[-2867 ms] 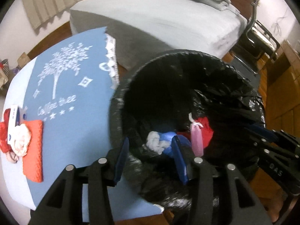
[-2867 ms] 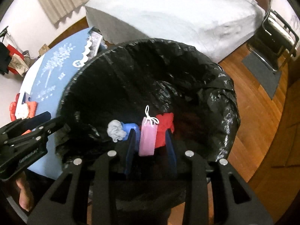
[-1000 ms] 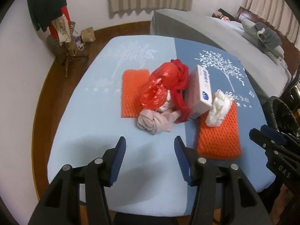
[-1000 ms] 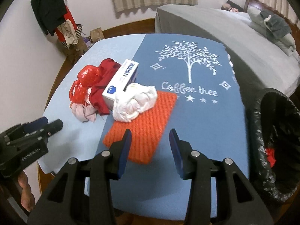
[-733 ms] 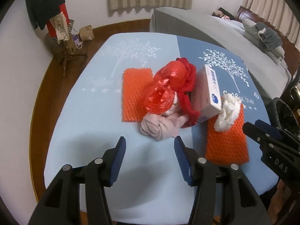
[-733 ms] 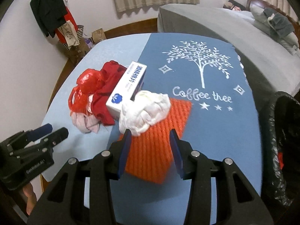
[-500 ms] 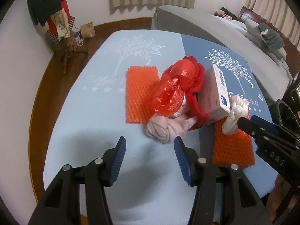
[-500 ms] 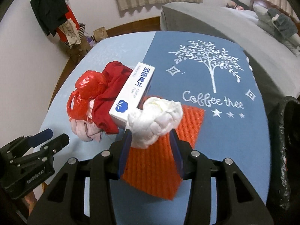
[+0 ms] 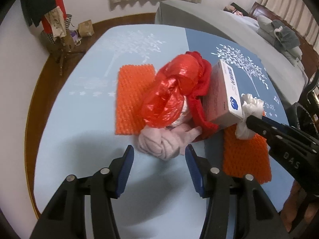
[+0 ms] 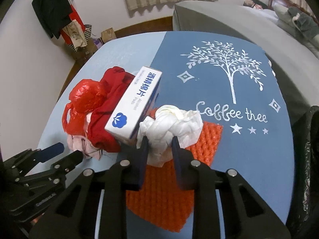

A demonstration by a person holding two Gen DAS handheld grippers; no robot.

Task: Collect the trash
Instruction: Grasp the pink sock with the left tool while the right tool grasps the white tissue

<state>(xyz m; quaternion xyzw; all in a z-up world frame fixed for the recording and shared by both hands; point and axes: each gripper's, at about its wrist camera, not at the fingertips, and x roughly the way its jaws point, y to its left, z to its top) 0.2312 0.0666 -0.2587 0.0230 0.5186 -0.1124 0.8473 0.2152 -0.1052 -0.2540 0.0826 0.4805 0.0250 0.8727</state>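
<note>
A trash pile lies on the blue table: a red plastic bag point(image 9: 171, 93), a red cloth point(image 10: 111, 99), a pink knotted cloth point(image 9: 165, 141), a white alcohol-pad box point(image 10: 135, 103) and a crumpled white wad point(image 10: 173, 125). My right gripper point(image 10: 159, 145) is open with its jaws around the near end of the white wad, which rests on an orange foam net point(image 10: 169, 189). My left gripper point(image 9: 158, 159) is open and empty, just short of the pink cloth. A second orange net point(image 9: 131, 99) lies under the pile's left side.
A black-lined trash bin point(image 10: 307, 159) stands off the table's right edge. A bed point(image 10: 239, 22) runs behind the table. A coat stand with bags point(image 9: 57, 31) stands at the far left by the wall.
Both grippers left the bin and moved in over the table toward the pile. The right jaws have come around the white wad; the left has neared the pink cloth.
</note>
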